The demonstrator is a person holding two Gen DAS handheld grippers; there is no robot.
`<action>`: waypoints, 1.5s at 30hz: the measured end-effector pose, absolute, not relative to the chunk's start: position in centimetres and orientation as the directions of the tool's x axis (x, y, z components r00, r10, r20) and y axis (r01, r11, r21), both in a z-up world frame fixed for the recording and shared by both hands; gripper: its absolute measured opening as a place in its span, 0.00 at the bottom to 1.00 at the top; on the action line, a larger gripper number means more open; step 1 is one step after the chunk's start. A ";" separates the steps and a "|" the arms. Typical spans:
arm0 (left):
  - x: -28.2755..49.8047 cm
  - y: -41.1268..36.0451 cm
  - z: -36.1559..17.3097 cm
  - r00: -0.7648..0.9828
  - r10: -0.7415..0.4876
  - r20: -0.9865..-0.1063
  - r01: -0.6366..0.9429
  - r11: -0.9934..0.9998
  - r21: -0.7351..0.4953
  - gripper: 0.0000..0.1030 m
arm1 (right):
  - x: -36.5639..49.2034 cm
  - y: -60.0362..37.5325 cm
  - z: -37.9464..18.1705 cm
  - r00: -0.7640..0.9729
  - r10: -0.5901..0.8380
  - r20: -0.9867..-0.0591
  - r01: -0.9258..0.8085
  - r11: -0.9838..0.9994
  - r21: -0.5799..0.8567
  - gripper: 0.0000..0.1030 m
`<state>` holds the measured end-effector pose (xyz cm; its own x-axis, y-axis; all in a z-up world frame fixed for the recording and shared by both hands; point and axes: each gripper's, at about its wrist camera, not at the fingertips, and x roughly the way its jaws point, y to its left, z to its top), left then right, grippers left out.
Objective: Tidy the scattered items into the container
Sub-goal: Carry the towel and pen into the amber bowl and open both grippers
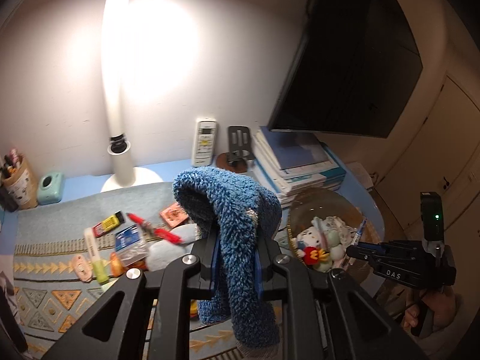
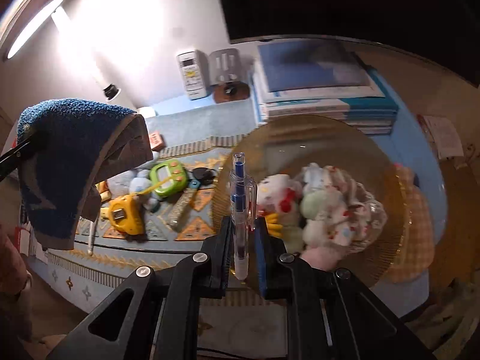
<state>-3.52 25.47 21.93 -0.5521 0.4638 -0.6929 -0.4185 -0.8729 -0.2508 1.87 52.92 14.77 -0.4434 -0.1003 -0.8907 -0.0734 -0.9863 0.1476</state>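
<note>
My left gripper (image 1: 237,252) is shut on a fluffy blue towel (image 1: 231,216) that drapes over its fingers and hangs down, held above the patterned mat. The same blue towel (image 2: 69,162) hangs at the left of the right wrist view. My right gripper (image 2: 244,234) is shut on a clear pen (image 2: 241,210) with blue parts, held upright over the near rim of the amber glass bowl (image 2: 375,138). In the left wrist view that right gripper (image 1: 357,244) reaches over the amber bowl (image 1: 303,207) with the pen (image 1: 360,231). Plush toys (image 2: 318,207) and crumpled cloth lie in the bowl.
Loose on the mat: a red pen (image 1: 156,229), a blue box (image 1: 129,240), a highlighter (image 1: 94,255), a yellow tape measure (image 2: 124,214), a green timer (image 2: 168,177). A white lamp (image 1: 117,90), a remote (image 1: 204,141), stacked books (image 1: 297,159) and a dark monitor (image 1: 354,60) stand behind.
</note>
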 end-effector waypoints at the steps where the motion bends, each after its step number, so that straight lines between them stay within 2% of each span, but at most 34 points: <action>1: -3.5 27.1 21.9 -0.543 0.478 -0.690 -0.442 -0.862 -0.250 0.14 | 2.1 54.1 14.8 -0.444 -0.092 -0.891 -0.090 -0.985 0.146 0.15; 10: -5.3 40.5 18.9 -0.437 0.559 -0.705 -0.555 -0.784 -0.278 0.14 | 0.5 60.5 12.8 -0.428 -0.106 -0.898 -0.138 -0.974 0.181 0.15; 15: -7.3 45.5 15.3 -0.394 0.513 -0.763 -0.541 -0.800 -0.258 0.14 | -0.9 61.8 11.1 -0.397 -0.125 -0.909 -0.141 -0.971 0.195 0.15; 21: -8.3 47.1 12.9 -0.377 0.449 -0.810 -0.522 -0.825 -0.215 0.17 | -1.8 62.2 10.2 -0.382 -0.130 -0.915 -0.133 -0.972 0.194 0.15; 22: -8.4 47.1 12.8 -0.372 0.447 -0.814 -0.521 -0.826 -0.215 0.21 | -2.0 62.3 10.0 -0.381 -0.133 -0.915 -0.134 -0.971 0.197 0.15; 24: -8.5 47.1 12.6 -0.362 0.440 -0.821 -0.515 -0.829 -0.218 0.37 | -2.2 62.2 9.7 -0.372 -0.135 -0.918 -0.135 -0.971 0.198 0.15; 25: -8.6 47.0 12.5 -0.361 0.433 -0.826 -0.509 -0.833 -0.214 0.53 | -2.3 62.2 9.6 -0.370 -0.137 -0.919 -0.132 -0.971 0.197 0.15; 26: -8.5 46.9 12.5 -0.362 0.431 -0.826 -0.507 -0.835 -0.214 0.59 | -2.3 62.1 9.5 -0.365 -0.135 -0.921 -0.133 -0.972 0.196 0.15; 28: -8.2 46.5 12.6 -0.370 0.425 -0.826 -0.504 -0.839 -0.206 0.62 | -2.3 62.0 9.6 -0.366 -0.127 -0.922 -0.134 -0.973 0.187 0.16; 29: -8.0 46.3 12.6 -0.371 0.420 -0.828 -0.505 -0.840 -0.199 0.62 | -2.2 61.8 9.7 -0.368 -0.117 -0.922 -0.134 -0.975 0.177 0.18; 31: -7.5 45.9 12.7 -0.374 0.409 -0.832 -0.504 -0.843 -0.187 0.63 | -1.9 61.5 10.2 -0.371 -0.078 -0.926 -0.137 -0.981 0.137 0.32; 35: -6.3 44.5 13.0 -0.378 0.406 -0.832 -0.502 -0.845 -0.184 0.63 | -0.8 60.2 12.6 -0.413 0.036 -0.910 -0.124 -0.992 0.017 0.40; 37: -5.6 43.7 13.4 -0.384 0.404 -0.830 -0.498 -0.848 -0.183 0.64 | -0.3 59.3 13.8 -0.429 0.080 -0.900 -0.111 -0.993 -0.036 0.52; 39: -4.9 42.7 13.7 -0.387 0.407 -0.827 -0.491 -0.850 -0.188 0.64 | 0.0 58.3 14.8 -0.443 0.105 -0.890 -0.094 -0.993 -0.071 0.56; 45: -3.3 39.5 14.4 -0.389 0.403 -0.828 -0.473 -0.859 -0.197 0.65 | 0.1 54.9 16.6 -0.469 0.075 -0.880 -0.023 -0.997 -0.072 0.59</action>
